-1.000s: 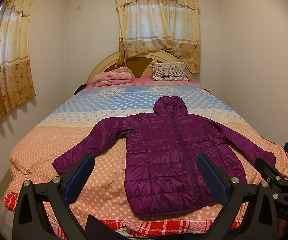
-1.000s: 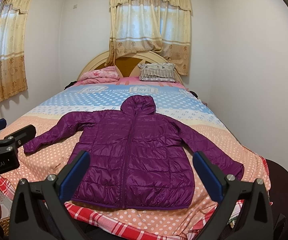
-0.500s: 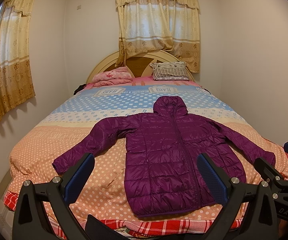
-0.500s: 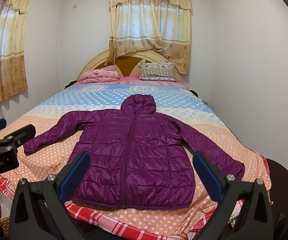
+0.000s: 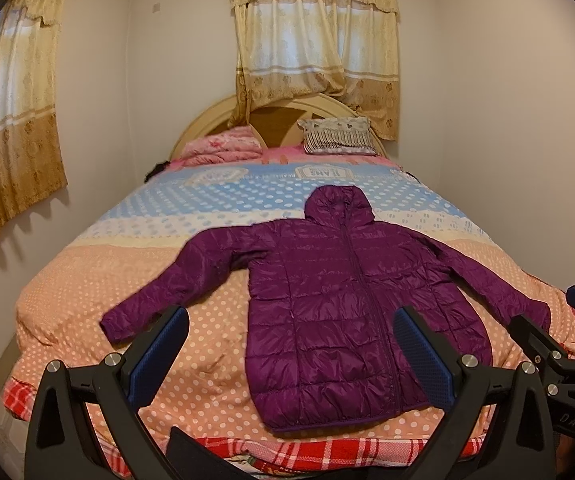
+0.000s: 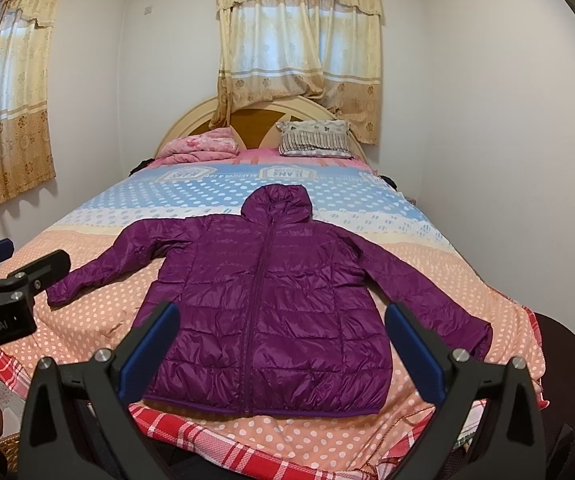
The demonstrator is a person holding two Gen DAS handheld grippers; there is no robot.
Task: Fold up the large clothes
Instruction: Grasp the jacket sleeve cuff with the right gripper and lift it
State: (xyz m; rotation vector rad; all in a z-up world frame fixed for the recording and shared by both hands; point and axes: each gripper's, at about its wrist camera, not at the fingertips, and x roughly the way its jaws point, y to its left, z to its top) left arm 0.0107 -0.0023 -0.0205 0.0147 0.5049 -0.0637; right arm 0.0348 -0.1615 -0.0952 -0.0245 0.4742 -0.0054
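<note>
Hovering above the foot of the bed, the left gripper (image 5: 290, 350) has its two blue-padded fingers spread wide with nothing between them, and the right gripper (image 6: 283, 344) is the same, wide apart and empty. Neither touches the cloth. Just beyond them lies the purple hooded puffer jacket (image 6: 265, 304), spread flat and face up on the dotted bedspread (image 5: 87, 292), with the zipper closed, the hood (image 6: 277, 204) pointing to the headboard and the hem near the foot edge. The left sleeve (image 5: 167, 284) reaches out toward the left side of the bed, and the right sleeve (image 6: 431, 288) runs down to the right edge, its cuff near the border. I judge the jacket to be light and very soft, with thin quilted filling that compresses easily and springs back, so folds may open again if they are not pressed. The shiny shell looks slippery, so a shallow pinch may slide off. A good place to hold seems the cuffs or the shoulder seams, and later the two hem corners, taking a deep bite of the fabric. Farther away a striped pillow (image 6: 313, 138) and a folded pink blanket (image 6: 199, 146) rest by the headboard, well apart from the jacket.
</note>
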